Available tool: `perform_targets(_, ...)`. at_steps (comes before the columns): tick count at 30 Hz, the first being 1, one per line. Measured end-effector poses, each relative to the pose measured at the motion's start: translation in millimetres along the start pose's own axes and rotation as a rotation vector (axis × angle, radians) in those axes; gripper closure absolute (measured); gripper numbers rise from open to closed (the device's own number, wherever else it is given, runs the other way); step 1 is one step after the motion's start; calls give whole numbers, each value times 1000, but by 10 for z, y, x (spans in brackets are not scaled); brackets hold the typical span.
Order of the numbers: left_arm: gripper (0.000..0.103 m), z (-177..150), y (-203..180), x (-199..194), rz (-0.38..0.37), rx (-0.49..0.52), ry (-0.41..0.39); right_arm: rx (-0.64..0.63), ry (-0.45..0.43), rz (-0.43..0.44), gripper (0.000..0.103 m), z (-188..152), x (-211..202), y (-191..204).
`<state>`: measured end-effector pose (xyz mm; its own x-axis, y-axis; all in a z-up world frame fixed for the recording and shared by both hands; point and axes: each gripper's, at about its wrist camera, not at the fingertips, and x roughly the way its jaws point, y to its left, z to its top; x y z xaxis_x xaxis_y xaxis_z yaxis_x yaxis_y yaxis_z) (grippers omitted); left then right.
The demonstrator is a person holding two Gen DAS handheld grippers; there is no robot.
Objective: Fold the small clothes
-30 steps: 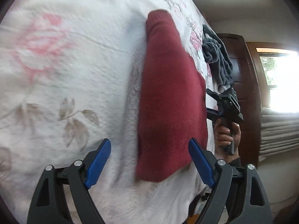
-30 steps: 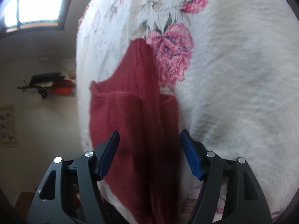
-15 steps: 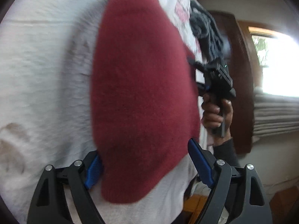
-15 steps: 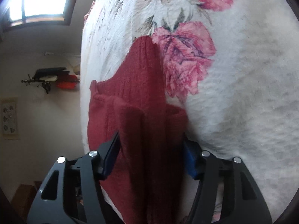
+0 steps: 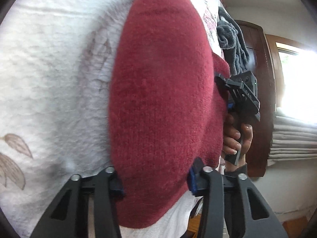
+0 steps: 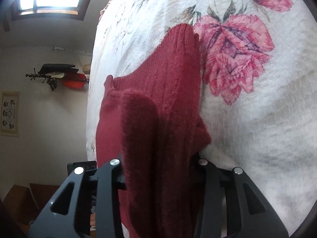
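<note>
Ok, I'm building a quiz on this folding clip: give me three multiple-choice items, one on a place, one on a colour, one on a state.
1. Where does the red sweater lie?
A on the floral blanket
B on a chair
C in a basket

2. What colour is the garment heaped at the blanket's far edge?
A yellow
B grey
C green

3. How does the left gripper stand?
A wide open above
B closed around sweater fabric
C out of view

A: white flowered cloth surrounds it. B: the grey garment shows it. B: fabric fills its fingers.

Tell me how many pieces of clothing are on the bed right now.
2: a red sweater lying near the bed's edge with both grippers at it, and a grey garment bunched farther along the edge. Others may be hidden.
</note>
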<state>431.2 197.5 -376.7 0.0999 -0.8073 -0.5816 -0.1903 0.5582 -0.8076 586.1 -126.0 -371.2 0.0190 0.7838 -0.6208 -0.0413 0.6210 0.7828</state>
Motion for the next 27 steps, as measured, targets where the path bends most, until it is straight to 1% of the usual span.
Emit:
perform_targets(2,64,8,-39,-32,12,12,-11,-1,-18,-9,70,-21,-25,60)
perform_targets(5,66,7,-92,-85,12,20,-22,6,-45,-1,71,-64,-72,177)
perform_targets(11,67,-50,-278,-356,4,67,-49,-4,-84,18,71,-169,-211,440)
perform_targets(17,67,-219,-377,-724,13,105,-82,-16,-103,51,71,-353,-239,814)
perform_targets(20,67,-408,-341,-981,10,111,-103,-31,-99,78,71,-496,-185,1032)
perform_targets(23,67,-697,-258,-1259,11,111,-132,-53,-74,102,71,-690,-45,1289)
perform_targets(27,67,-1155,3,-1630,16,84,-170,-84,-20,119,71,-1008,254,1597)
